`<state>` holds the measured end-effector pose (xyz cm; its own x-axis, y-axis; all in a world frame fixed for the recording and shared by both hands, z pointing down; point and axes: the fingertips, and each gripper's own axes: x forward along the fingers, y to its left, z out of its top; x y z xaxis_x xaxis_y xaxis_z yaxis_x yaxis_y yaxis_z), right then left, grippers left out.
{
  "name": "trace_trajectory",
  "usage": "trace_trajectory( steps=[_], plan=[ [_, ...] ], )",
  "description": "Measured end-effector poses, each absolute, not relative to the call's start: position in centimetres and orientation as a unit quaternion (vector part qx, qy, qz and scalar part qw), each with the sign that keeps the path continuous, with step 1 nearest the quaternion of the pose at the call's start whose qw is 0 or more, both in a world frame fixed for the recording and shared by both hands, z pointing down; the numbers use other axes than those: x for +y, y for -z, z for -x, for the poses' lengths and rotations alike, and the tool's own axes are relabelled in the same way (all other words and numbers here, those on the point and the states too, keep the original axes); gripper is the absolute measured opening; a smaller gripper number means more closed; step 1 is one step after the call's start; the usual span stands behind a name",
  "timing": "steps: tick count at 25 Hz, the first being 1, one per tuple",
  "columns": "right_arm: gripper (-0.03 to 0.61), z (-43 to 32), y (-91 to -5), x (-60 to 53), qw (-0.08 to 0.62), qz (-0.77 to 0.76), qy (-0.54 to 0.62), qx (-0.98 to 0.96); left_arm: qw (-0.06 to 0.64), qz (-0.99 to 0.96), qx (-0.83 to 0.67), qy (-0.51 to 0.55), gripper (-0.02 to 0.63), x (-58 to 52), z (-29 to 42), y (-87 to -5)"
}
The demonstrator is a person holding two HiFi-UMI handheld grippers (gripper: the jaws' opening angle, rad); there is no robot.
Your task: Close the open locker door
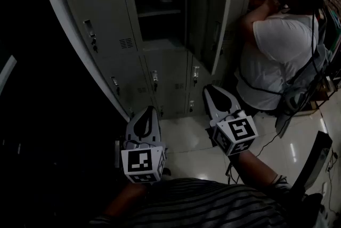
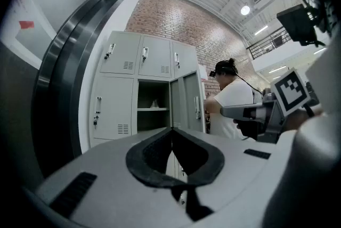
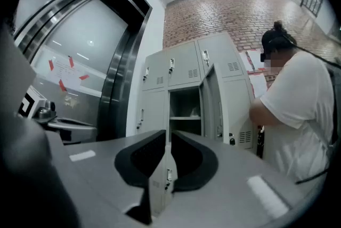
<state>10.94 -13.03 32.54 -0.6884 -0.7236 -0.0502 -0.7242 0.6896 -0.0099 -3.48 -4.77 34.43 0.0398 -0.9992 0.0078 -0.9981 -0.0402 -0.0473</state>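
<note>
A grey bank of lockers [image 1: 106, 19] stands ahead. One middle compartment [image 1: 159, 14] is open, and its door [image 1: 205, 22] is swung out to the right. Inside is a shelf. My left gripper [image 1: 149, 110] hangs low in front of the bottom lockers, shut and empty. My right gripper [image 1: 209, 88] is a little higher and to the right, below the open door, also shut with nothing in it. Neither touches the lockers. The open door [image 2: 186, 99] shows in the left gripper view, and the door [image 3: 210, 102] again in the right gripper view, well beyond the jaws.
A person in a white shirt [image 1: 282, 46] stands right beside the open door, facing the lockers. A dark curved frame [image 1: 48, 35] borders the lockers on the left. Glossy floor [image 1: 186, 136] lies below the lockers, with cables at the right.
</note>
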Motion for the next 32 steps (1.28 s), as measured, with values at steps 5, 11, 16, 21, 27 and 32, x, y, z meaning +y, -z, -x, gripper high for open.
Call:
trace_trajectory(
  steps=[5, 11, 16, 21, 27, 32],
  plan=[
    [0.087, -12.0, -33.2, -18.4, 0.015, 0.422, -0.019, 0.906, 0.018, 0.728, 0.686, 0.015, 0.005, -8.6, 3.4, -35.1],
    [0.208, -13.4, -33.7, -26.3, 0.017, 0.498, -0.022, 0.867, 0.019, 0.754, 0.656, 0.016, 0.005, -16.1, 5.0, -35.8],
    [0.261, -14.5, -32.3, -31.6, 0.021, 0.538, -0.022, 0.842, 0.009, 0.783, 0.622, 0.019, 0.005, -22.7, 6.1, -34.6],
    [0.262, -13.9, -32.3, -35.6, -0.005, 0.544, -0.027, 0.839, 0.007, 0.804, 0.594, 0.024, 0.005, -27.2, 5.9, -34.2],
    [0.246, -13.5, -32.2, -37.9, -0.011, 0.536, -0.029, 0.844, 0.007, 0.821, 0.57, 0.028, 0.005, -29.6, 5.3, -34.0],
    [0.205, -12.1, -32.0, -37.3, -0.005, 0.515, -0.028, 0.857, 0.005, 0.823, 0.568, 0.027, 0.005, -30.4, 5.7, -34.0]
  ],
)
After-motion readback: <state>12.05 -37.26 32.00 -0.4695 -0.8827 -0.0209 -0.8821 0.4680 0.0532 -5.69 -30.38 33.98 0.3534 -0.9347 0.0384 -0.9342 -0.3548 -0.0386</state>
